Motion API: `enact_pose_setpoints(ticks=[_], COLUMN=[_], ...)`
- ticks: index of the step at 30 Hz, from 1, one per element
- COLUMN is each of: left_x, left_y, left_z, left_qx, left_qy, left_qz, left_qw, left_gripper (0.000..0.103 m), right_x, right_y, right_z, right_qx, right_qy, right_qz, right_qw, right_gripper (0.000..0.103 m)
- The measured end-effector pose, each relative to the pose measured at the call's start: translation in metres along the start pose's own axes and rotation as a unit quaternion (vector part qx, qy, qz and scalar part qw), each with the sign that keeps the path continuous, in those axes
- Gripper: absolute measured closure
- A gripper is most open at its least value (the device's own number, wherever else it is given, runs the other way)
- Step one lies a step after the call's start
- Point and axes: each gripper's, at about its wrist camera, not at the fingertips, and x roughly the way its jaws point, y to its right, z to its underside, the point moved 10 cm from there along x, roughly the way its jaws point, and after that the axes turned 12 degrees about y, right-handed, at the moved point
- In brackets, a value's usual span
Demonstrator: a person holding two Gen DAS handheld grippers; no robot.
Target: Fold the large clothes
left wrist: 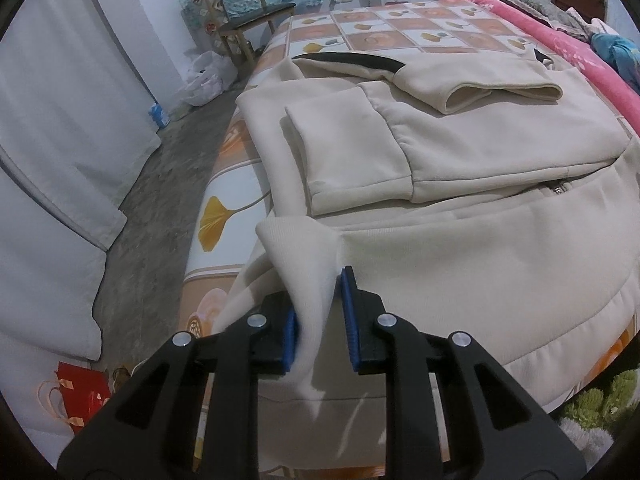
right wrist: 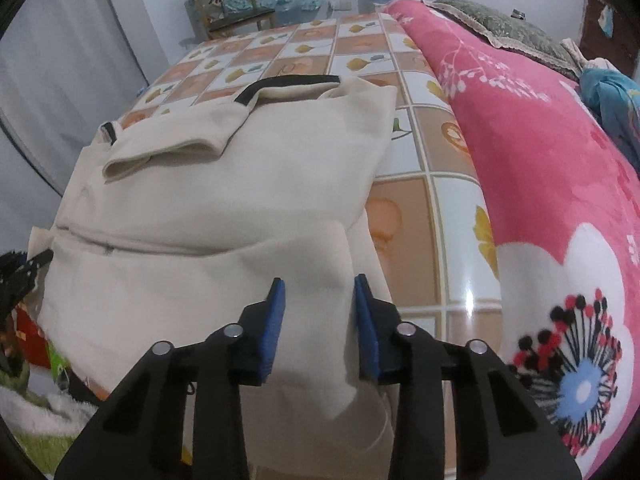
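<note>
Two hand-held grippers, left and right, each pinch the unlabelled cream jacket.

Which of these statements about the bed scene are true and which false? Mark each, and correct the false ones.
1. The cream jacket lies on a bed sheet with a leaf and flower check pattern. True.
2. The left gripper hangs over bare floor with nothing between its pads. False: a bunched corner of the jacket's hem runs between its blue pads.
3. A pink flowered blanket lies along one side of the bed. True.
4. Both sleeves are spread out flat to the sides. False: a sleeve cuff lies folded in across the jacket's body.
5. A wooden chair stands beyond the bed's far end. True.
</note>
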Motion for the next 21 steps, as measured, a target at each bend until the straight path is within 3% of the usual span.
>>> enact_pose_setpoints(ticks=[10,13,21], left_x=[0.000,0.000,0.000], left_y=[0.001,0.001,0.001], left_z=[0.000,0.000,-0.001], left_qx=[0.000,-0.003,-0.006], left_qy=[-0.004,-0.006,-0.008], left_qz=[-0.009,-0.012,-0.014], left_qw=[0.9999,0.9999,0.9999], left_gripper=[0.084,0.084,0.084], right_x=[0.011,0.005,0.010], right_y=[-0.002,-0.008,-0.008], right_z=[-0.003,0.000,0.002], right_qx=[-0.017,-0.031,-0.058], right_qy=[0.001,0.000,-0.002], right_qz=[0.010,0.006,0.034], right_qw=[1.000,1.000,0.998], right_gripper=[0.073,0.078,0.080])
